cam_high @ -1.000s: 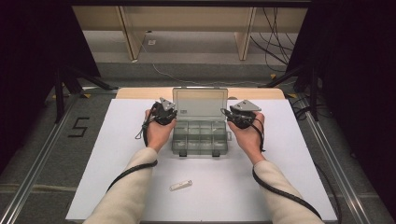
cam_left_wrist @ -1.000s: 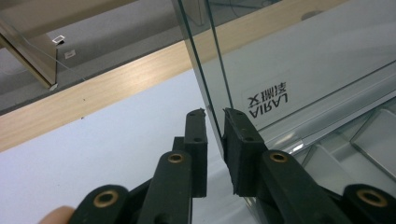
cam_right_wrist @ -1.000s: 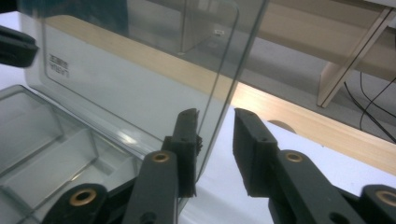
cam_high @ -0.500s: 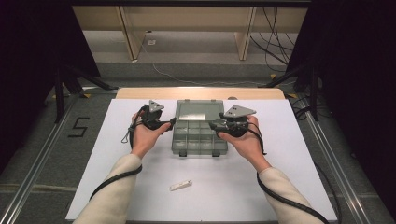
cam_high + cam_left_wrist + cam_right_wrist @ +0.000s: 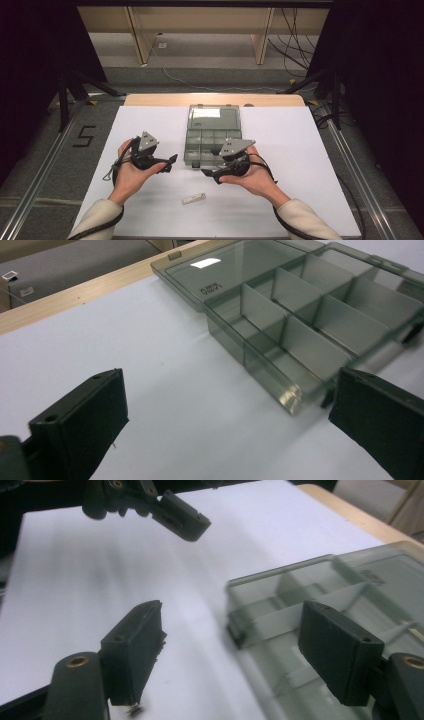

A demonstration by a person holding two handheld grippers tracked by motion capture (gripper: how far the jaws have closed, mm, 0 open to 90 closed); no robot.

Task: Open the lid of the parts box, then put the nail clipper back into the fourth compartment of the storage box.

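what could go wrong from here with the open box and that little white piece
1. The compartment box lies open, its lid flat toward the far table edge; the right hand-held gripper, open, hovers at its near corner and could knock it askew.
2. The small white piece lies flat on the table, so the left hand-held gripper, open, may push it instead of pinching it.

Desk (image 5: 310, 150): white top, wooden far edge.
Small white piece (image 5: 194, 198): lying flat near front edge.
Floor mark "5" (image 5: 83, 136): left of desk.
Cables (image 5: 290, 30): back right.
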